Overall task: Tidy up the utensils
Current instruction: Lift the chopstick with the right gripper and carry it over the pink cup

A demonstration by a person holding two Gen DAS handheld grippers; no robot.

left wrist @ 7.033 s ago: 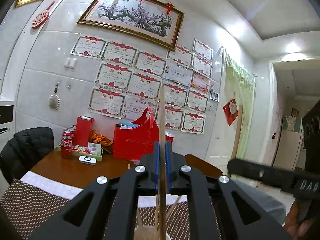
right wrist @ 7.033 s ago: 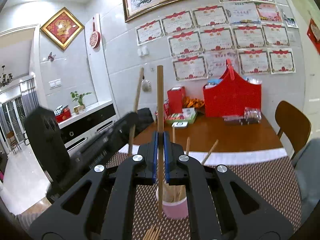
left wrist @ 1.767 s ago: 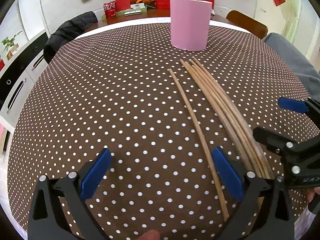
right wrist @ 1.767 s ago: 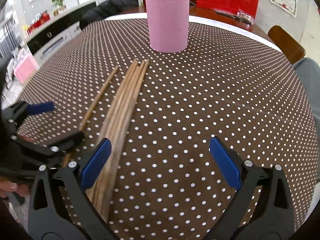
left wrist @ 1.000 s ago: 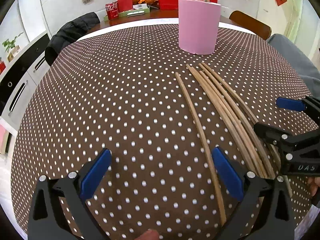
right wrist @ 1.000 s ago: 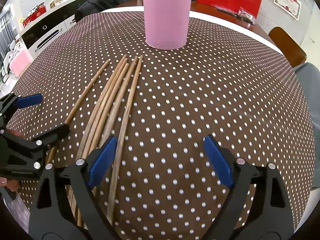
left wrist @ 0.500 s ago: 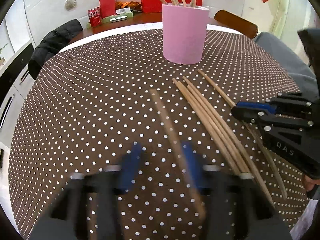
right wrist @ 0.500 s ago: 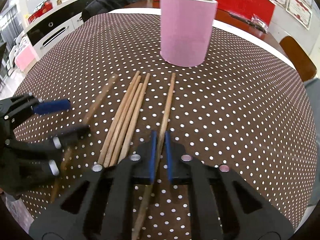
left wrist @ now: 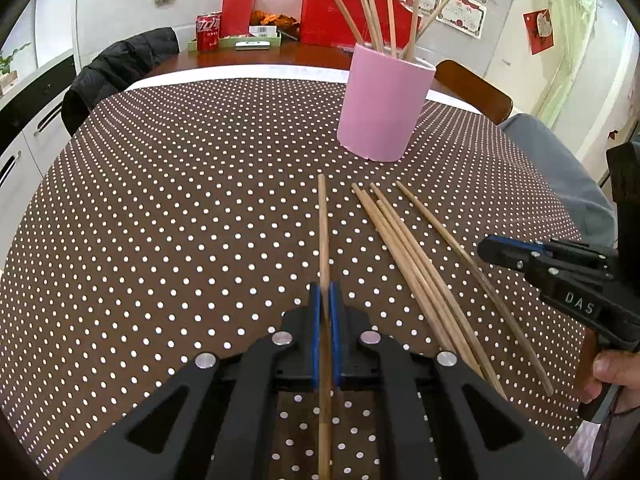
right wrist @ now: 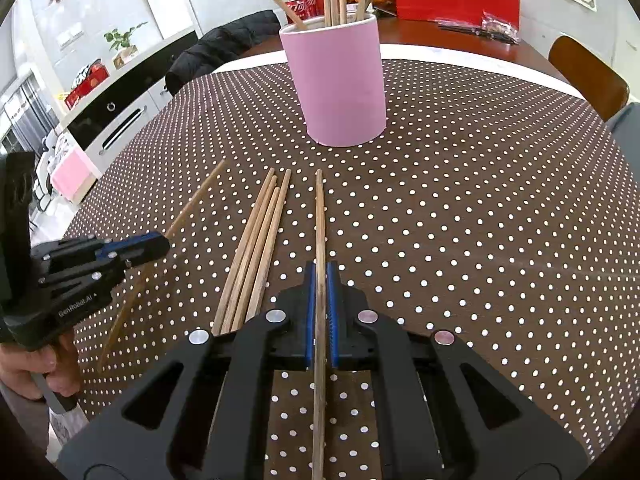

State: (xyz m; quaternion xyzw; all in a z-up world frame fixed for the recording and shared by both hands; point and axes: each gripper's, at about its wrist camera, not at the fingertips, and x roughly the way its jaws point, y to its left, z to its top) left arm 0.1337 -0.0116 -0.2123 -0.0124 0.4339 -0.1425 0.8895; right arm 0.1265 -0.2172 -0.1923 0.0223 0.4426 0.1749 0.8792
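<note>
Several wooden chopsticks stand in a pink cup on the dotted brown tablecloth. My left gripper is shut on one chopstick, which points toward the cup. The right gripper is shut on another chopstick, also aimed at the cup. Between them a bundle of loose chopsticks lies flat on the cloth. Each view shows the other gripper at its edge: the right gripper in the left wrist view, the left gripper in the right wrist view.
A dark jacket hangs over a chair at the far left, and a wooden chair stands behind the cup. Cola cans and a red bag sit at the table's far end. A hand holds the right gripper's handle.
Both grippers stood wide open over the chopsticks a second ago. Each has since shut on one chopstick, and the two held sticks now lie apart from the bundle.
</note>
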